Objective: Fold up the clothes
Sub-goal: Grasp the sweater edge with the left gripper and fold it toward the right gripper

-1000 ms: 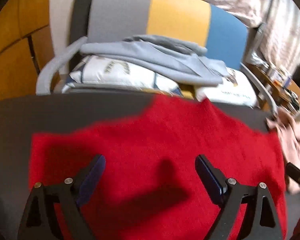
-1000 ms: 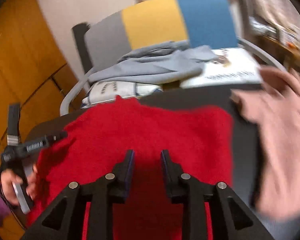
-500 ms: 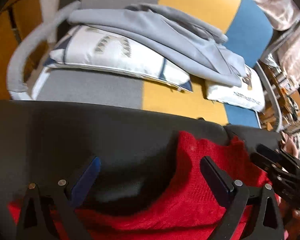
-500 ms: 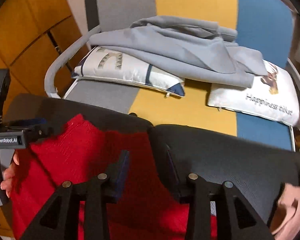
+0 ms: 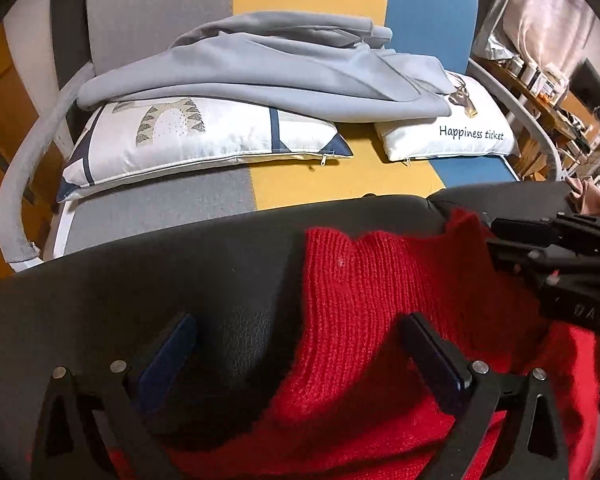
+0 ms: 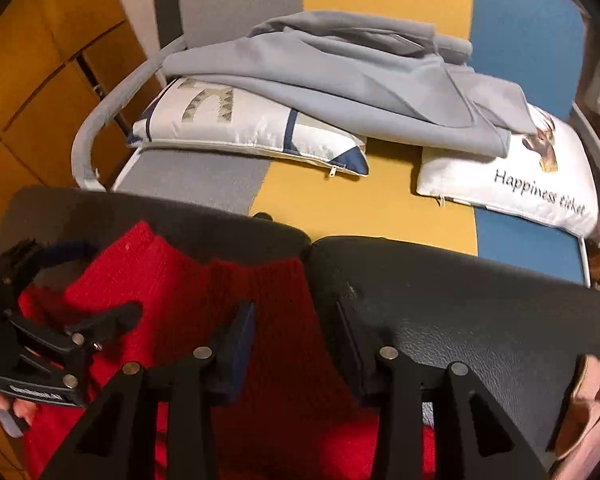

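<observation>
A red knit garment (image 5: 380,312) lies on the black table (image 5: 140,280), its far edge close to the table's far rim. My left gripper (image 5: 300,354) is open wide; its left finger is over bare table and its right finger over the red knit. My right gripper (image 6: 294,324) is open with a narrower gap, straddling the garment's (image 6: 204,300) right edge near its far end. In the left wrist view the right gripper (image 5: 492,236) points at the garment's raised far corner. In the right wrist view a hand holds the left gripper (image 6: 116,280) over the garment's left part.
Behind the table (image 6: 480,312) stands a grey, yellow and blue seat with a grey garment (image 5: 280,72) over a patterned pillow (image 5: 180,136) and a "Happiness ticket" pillow (image 5: 460,136). Pink cloth (image 6: 592,400) lies at the table's right end. Orange wood panels (image 6: 40,80) stand at the left.
Both grippers have moved forward to the table's far edge, so the seat and pillows now fill the upper views. Less of the red garment shows. The finger gaps look unchanged.
</observation>
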### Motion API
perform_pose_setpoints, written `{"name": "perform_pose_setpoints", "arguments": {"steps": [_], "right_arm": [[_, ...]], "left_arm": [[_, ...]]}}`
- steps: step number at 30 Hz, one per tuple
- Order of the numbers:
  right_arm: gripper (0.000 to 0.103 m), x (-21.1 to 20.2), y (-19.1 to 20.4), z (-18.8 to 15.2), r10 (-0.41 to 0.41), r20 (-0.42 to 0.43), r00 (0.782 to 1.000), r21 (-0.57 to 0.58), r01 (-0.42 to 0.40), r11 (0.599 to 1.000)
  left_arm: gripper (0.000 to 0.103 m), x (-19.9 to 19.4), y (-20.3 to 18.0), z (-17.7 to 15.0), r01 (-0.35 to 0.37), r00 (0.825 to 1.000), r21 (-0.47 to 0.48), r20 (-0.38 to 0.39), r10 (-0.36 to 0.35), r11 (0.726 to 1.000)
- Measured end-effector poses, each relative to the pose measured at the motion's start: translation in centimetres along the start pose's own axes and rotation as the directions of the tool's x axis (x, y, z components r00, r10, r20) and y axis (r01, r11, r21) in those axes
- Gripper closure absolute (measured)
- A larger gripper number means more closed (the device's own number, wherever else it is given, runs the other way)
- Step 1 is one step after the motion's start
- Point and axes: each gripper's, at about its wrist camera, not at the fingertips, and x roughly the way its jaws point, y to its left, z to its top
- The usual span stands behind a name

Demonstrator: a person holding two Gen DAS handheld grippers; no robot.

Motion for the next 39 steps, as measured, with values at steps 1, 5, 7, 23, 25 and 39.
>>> {"name": "perform_pose_setpoints", "arguments": {"steps": [1, 5, 7, 23, 25, 39], "right_arm": [[0.062, -0.3, -0.2, 0.0, -0.012, 0.014, 1.000, -0.009, 0.012, 1.000], [0.056, 0.8, 0.2, -0.2, -0.073, -0.016, 0.997, -0.134, 0.070, 0.989], [0.057, 1.1, 1.2, -0.5, -0.112, 0.010, 0.994, -0.209, 0.111, 0.972], [0.098, -10.2, 0.8, -5.7, 0.102, 0.244, 0.964, 0.049, -0.118, 0.992], [0.098, -12.1, 1.3, -8.5, 0.137, 0.275, 0.952, 0.053, -0.157, 0.986], [0.081, -12.9, -1.0, -24.7, 0.202, 0.320, 0.926, 0.389, -0.323, 0.863]], "left_arm": [[0.000, 0.0, -0.1, -0.1, -0.004, 1.000, 0.013, 0.002, 0.004, 1.000], [0.000, 0.3, -0.7, -0.1, -0.026, 1.000, 0.058, 0.009, 0.025, 0.998], [0.000, 0.4, -0.9, 0.1, -0.031, 0.999, 0.059, 0.016, 0.031, 0.998], [0.093, -8.0, -2.8, -3.4, 0.094, 0.974, 0.069, 0.201, -0.106, 0.993], [0.093, -10.1, -3.6, -5.7, 0.104, 0.960, 0.090, 0.251, -0.124, 0.990], [0.092, -13.7, -3.5, -19.7, 0.100, 0.947, -0.020, 0.309, -0.089, 0.995]]}}
